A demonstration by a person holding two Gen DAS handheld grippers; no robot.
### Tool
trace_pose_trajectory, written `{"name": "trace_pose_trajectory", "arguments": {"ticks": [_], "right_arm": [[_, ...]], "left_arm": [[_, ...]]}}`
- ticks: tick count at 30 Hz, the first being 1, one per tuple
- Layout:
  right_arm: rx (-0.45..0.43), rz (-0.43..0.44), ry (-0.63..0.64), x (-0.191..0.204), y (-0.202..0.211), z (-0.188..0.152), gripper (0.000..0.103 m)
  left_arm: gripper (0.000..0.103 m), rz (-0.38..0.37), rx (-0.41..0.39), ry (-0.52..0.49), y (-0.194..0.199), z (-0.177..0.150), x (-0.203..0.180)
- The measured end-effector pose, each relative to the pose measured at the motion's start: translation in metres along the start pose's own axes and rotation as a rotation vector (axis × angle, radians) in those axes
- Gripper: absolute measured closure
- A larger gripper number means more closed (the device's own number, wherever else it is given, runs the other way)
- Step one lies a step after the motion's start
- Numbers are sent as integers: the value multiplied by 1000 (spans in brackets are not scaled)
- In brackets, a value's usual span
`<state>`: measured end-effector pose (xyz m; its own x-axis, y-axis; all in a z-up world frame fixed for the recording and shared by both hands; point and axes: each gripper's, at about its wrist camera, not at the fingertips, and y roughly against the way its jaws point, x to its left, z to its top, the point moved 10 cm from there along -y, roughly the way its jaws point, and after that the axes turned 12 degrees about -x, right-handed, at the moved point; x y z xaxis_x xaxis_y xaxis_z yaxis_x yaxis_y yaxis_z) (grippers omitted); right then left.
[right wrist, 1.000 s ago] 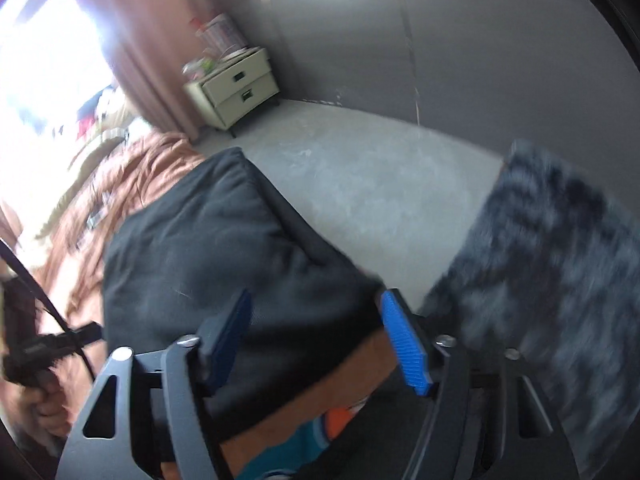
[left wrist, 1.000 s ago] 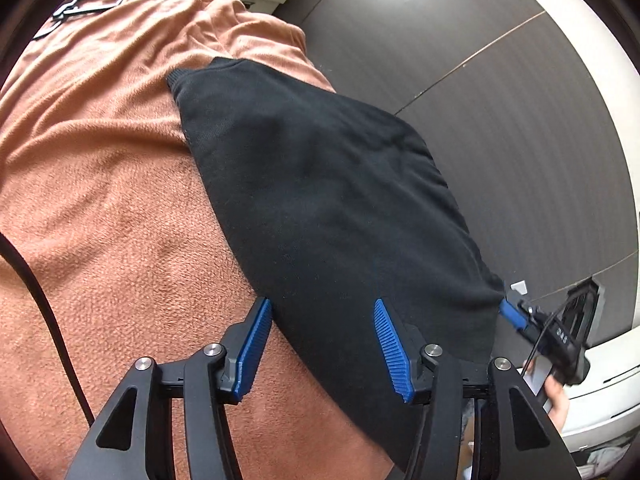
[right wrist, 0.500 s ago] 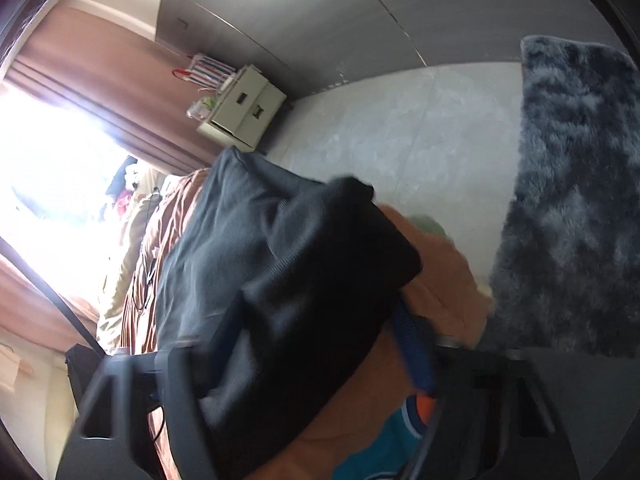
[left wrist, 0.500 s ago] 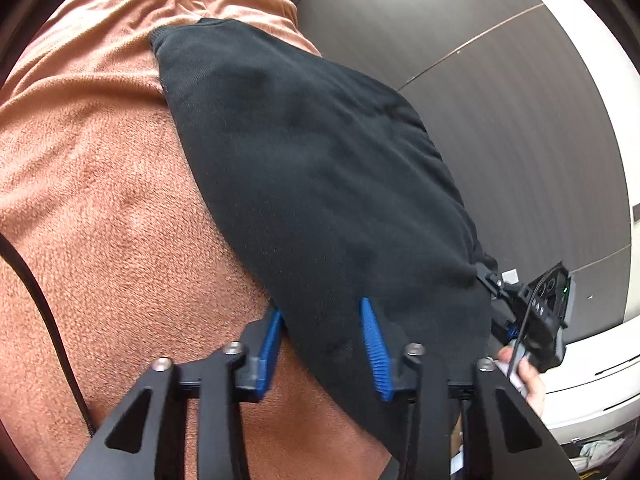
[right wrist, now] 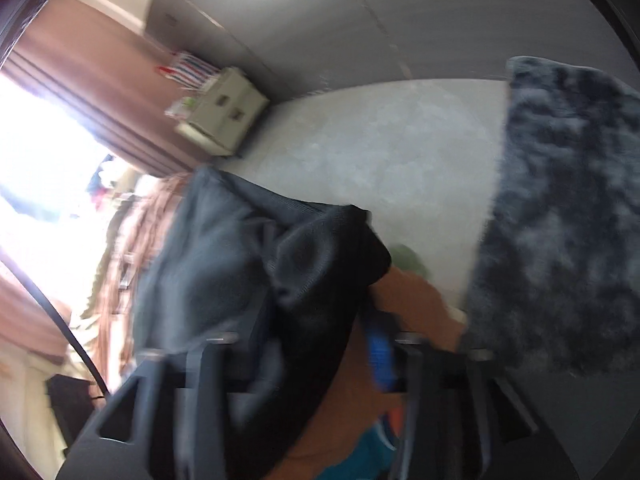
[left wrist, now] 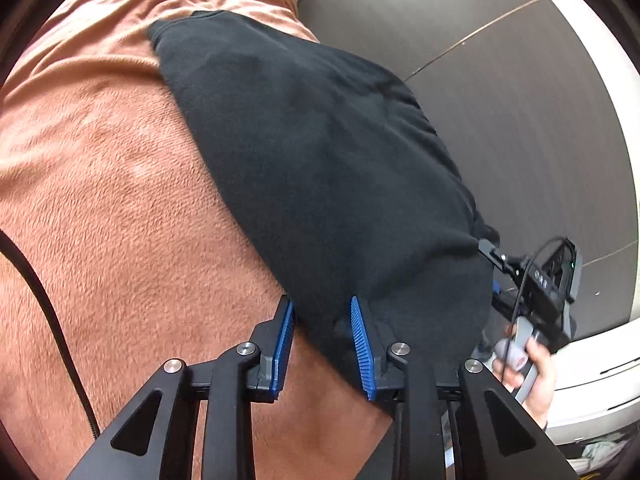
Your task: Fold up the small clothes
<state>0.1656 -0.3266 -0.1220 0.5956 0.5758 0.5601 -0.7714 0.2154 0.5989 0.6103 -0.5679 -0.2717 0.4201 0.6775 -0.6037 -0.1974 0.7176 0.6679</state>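
A black knitted garment lies spread on a brown blanket, its right side hanging over the bed's edge. My left gripper straddles the garment's near edge. Its jaws are closing with a bunch of cloth between the blue pads, and a gap still shows beside it. In the blurred right wrist view, the garment's corner drapes over the left finger of my right gripper. Those jaws are opening, and the blue right pad stands clear of the cloth. A hand holds the right gripper at the garment's right corner.
A black cable runs over the blanket at the left. Dark wall panels and white furniture stand beyond the bed. A cream nightstand, pale floor and a shaggy grey rug lie to the right.
My left gripper came forward onto the garment's near edge and its jaws narrowed around it. My right gripper sank and rolled, closed onto the garment's corner, then widened again.
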Motion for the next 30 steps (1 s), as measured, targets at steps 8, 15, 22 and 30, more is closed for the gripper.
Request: {"name": "trace_pose_trajectory", "arguments": {"ticks": [8,15,22,30], "right_arm": [[72,98,141,54,23,-41,34],[127,121,180,53,14,-77,31],[143,126,196,41,23,-83,31],[53,96,217,25,51,-33,31]], "left_arm": [[64,-6,17,10,3,-15,-16],[59,7,46,-17,5,-41,-27],[58,8,75,-41,2,-57,-48],[57,32,18,-91,31,-58,-68]]}}
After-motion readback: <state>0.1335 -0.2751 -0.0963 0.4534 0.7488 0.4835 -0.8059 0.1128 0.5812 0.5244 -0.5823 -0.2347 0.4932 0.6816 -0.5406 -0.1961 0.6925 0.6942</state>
